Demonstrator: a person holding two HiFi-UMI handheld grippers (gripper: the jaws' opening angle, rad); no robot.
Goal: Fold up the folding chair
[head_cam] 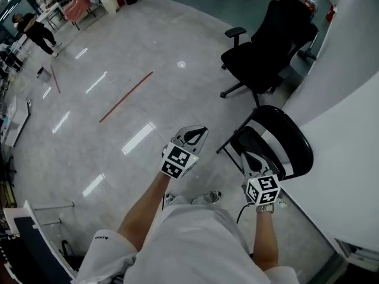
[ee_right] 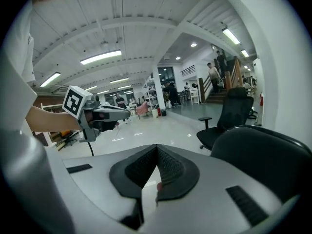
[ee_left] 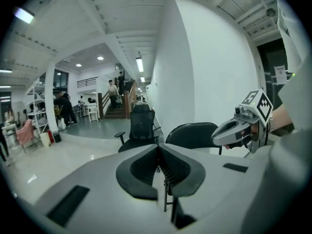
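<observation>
**Bench:** Entry. What fills the head view?

**Me:** Largest first: a pale glossy floor [head_cam: 118, 99], then a curved white wall [head_cam: 349, 141] down the right side. A black office chair [head_cam: 269, 46] stands on its castors at the far end of that wall, well apart from both of my grippers.

**Bench:** And the folding chair?

**Me:** The black folding chair [head_cam: 287, 141] stands close against the white wall, nearer to me than the office chair. Its backrest is upright and its seat looks down, so it is not folded. It sits directly ahead of the right gripper [head_cam: 247, 152]. From the head view the gripper's tips overlap the seat, and I can't tell whether they touch it.

**Bench:** Gripper states?

**Me:** Right gripper view: the ribbed pads meet and hold nothing. The left gripper [head_cam: 196, 132] hangs over bare floor just left of the folding chair, with its jaws fully together and also empty.

**Bench:** Small items?

**Me:** A thin red line [head_cam: 125, 97] lies on the floor. A person [head_cam: 37, 31] in dark clothes stands far off at the upper left.
</observation>
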